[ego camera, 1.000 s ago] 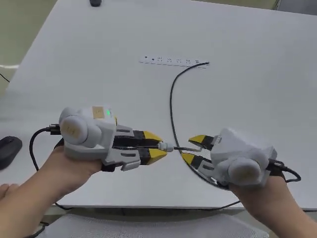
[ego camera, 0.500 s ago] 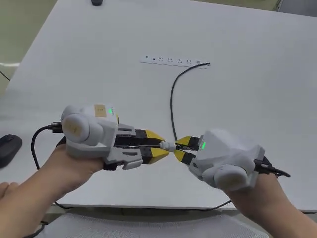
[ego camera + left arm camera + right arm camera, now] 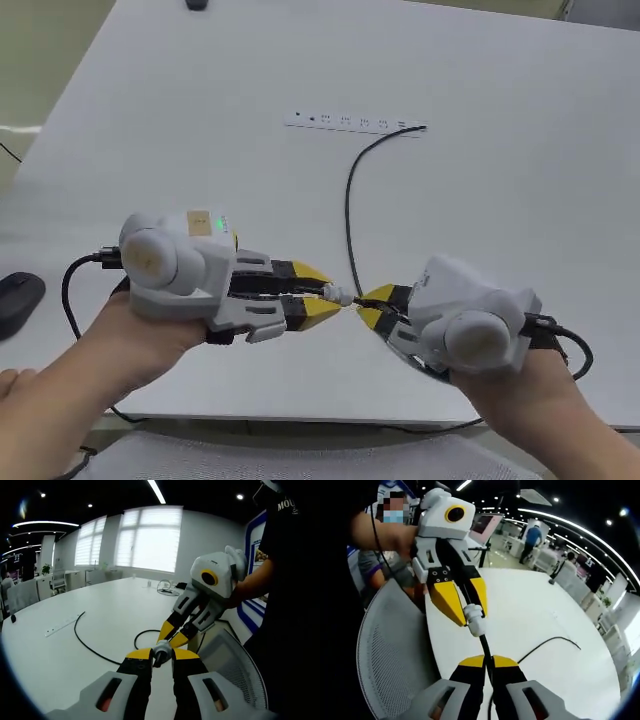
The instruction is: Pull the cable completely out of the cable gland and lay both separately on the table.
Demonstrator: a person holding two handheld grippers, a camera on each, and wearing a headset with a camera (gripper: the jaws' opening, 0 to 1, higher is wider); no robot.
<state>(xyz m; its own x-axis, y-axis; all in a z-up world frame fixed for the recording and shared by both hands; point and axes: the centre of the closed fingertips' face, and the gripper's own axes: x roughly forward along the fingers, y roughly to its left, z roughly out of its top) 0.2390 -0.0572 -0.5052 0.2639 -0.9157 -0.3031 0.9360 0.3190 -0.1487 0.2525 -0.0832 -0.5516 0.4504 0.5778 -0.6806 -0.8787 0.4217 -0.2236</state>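
At my left, the left gripper (image 3: 328, 296) has its yellow-tipped jaws clamped on the small pale-grey plastic cable gland (image 3: 341, 297), held in the air over the near edge of the white bench (image 3: 500, 150). The thin black cable (image 3: 348, 215) enters the gland's end. The right gripper (image 3: 372, 306) pinches the cable just beside the gland. The rest of the cable curves across the bench to a white power strip (image 3: 355, 123) toward the far edge.
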